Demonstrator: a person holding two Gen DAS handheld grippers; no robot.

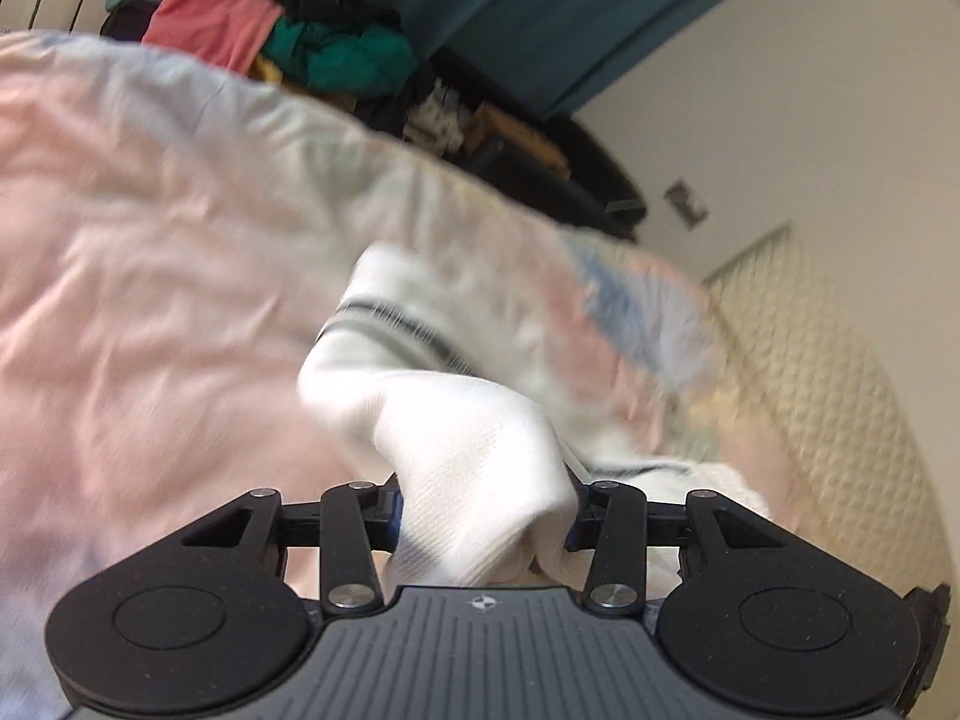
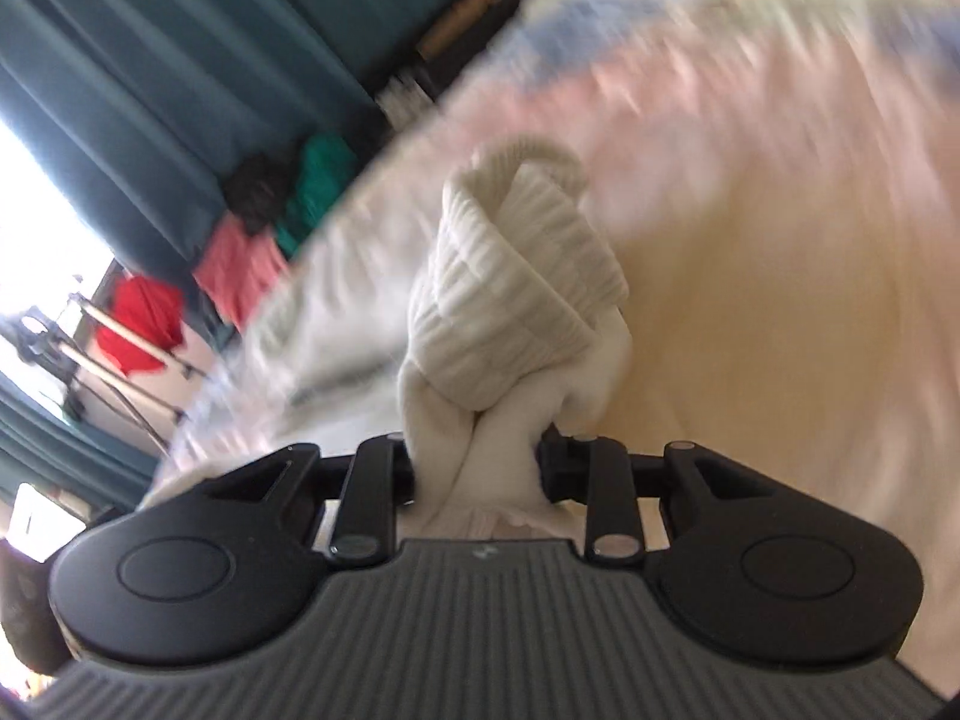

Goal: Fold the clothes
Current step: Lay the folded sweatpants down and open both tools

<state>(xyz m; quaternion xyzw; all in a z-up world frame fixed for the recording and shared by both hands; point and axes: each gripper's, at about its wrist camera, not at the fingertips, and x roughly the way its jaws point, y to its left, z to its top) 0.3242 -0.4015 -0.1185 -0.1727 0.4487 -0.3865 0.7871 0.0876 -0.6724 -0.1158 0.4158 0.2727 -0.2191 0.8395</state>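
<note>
A white sock [image 1: 432, 372] with dark stripes near its cuff is pinched in my left gripper [image 1: 480, 516], which is shut on its smooth end; the rest droops over the pale pink bedspread [image 1: 150, 276]. My right gripper [image 2: 480, 468] is shut on bunched white ribbed fabric [image 2: 510, 300], a cuff that curls forward above the same bedspread [image 2: 750, 330]. The fingertips of both grippers are hidden by the cloth. Both views are blurred by motion.
A heap of clothes, pink [image 1: 210, 6], green [image 1: 342, 54] and black, lies beyond the bed's far edge under teal curtains [image 1: 540, 12]. In the right wrist view a red garment [image 2: 141, 324] hangs on a rack by a bright window. A cream wall [image 1: 780, 90] stands to the right.
</note>
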